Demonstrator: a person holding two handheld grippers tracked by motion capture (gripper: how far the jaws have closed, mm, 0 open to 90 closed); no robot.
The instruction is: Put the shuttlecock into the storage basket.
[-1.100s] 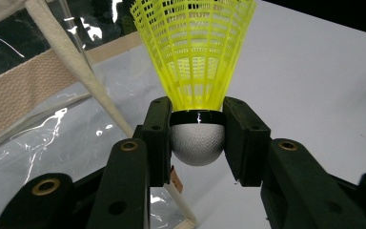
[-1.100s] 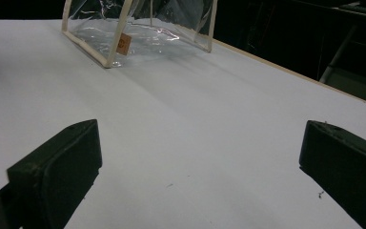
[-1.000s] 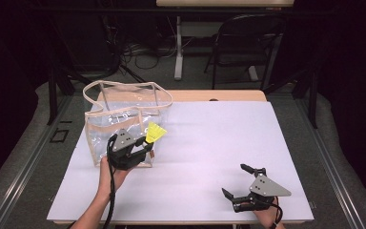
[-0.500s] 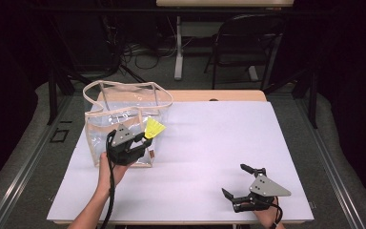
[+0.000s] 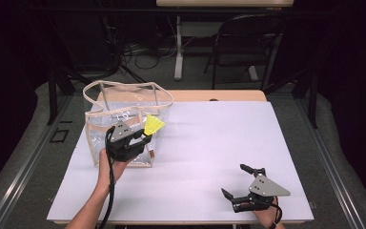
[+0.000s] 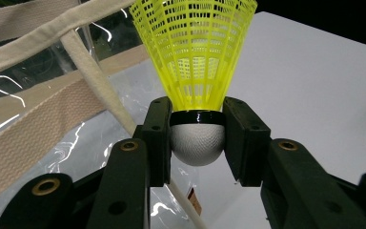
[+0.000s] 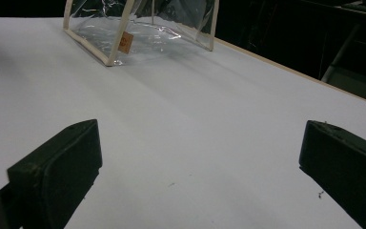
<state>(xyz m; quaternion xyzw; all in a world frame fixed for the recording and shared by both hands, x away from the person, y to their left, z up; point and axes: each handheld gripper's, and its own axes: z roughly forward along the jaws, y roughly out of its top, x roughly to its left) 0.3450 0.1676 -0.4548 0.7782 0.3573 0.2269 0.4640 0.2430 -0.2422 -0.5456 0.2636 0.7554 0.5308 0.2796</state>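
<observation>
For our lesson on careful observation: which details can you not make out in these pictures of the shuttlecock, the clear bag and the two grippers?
- Small tag on the bag: print too small, right gripper view.
- Shuttlecock rim: cut off by the top edge, left gripper view.
- Left gripper pads: too small, high view.
- Right gripper hand: cut off by the bottom edge.

The bag (image 5: 124, 121) stands on the table's (image 5: 228, 138) left, shuttlecock (image 5: 154, 125) beside it.

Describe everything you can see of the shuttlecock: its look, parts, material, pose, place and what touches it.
The shuttlecock has a bright yellow skirt of open mesh that looks like plastic, a black band, and a rounded white head with a fine texture. The left claw grips the head from both sides, its pads pressing on it, skirt pointing away from the claw. It is held above the table, in front of the clear bag, near its rim.
</observation>
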